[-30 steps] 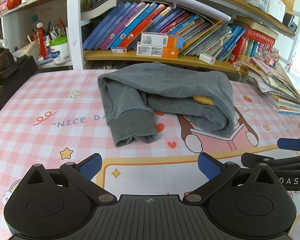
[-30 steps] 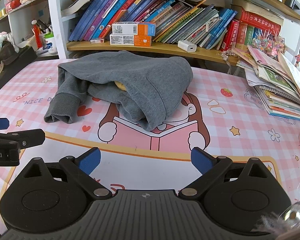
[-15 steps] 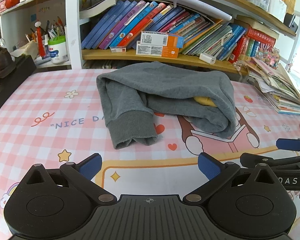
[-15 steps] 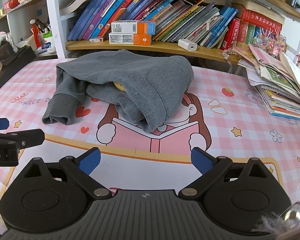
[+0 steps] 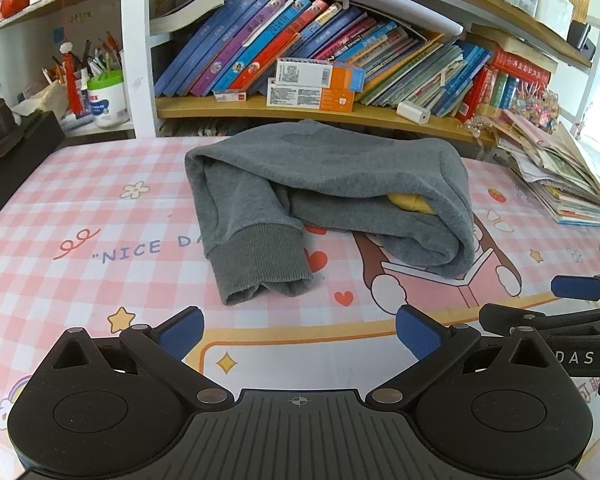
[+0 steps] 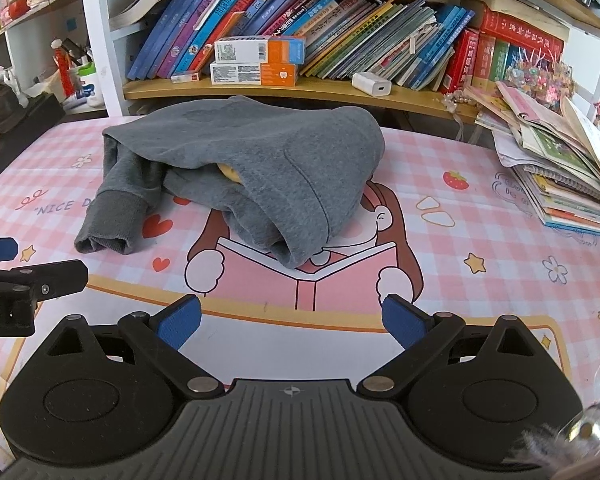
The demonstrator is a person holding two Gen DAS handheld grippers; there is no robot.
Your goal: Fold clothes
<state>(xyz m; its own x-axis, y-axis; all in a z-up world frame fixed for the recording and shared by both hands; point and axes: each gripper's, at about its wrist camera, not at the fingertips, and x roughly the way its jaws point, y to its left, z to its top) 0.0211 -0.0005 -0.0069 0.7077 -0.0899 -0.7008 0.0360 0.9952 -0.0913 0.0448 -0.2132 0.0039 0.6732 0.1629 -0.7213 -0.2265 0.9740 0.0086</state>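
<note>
Left hand-held gripper [image 5: 298, 330] spread wide, blue-padded fingers [image 5: 180, 332] far apart, gripping nothing, touching nothing, poised above the table [image 5: 60, 280] at its near edge. Right hand-held gripper [image 6: 292, 320] likewise spread wide and empty, poised over the cartoon print of a girl reading. Seen side by side: tip of the right one at the right edge of the left wrist view, tip of the left one at the left edge of the right wrist view.

Grey sweatshirt [image 5: 332, 184] lying bunched and loosely folded on the pink checked table cover, ahead of both and apart from them, nearer the bookshelf [image 5: 340, 108]. Ribbed cuff [image 5: 260, 260] pointing toward the left one, closest part to it. Bit of yellow [image 5: 410, 202] showing inside the fold. Pile of booklets [image 6: 560, 168] at the table's right side.
</note>
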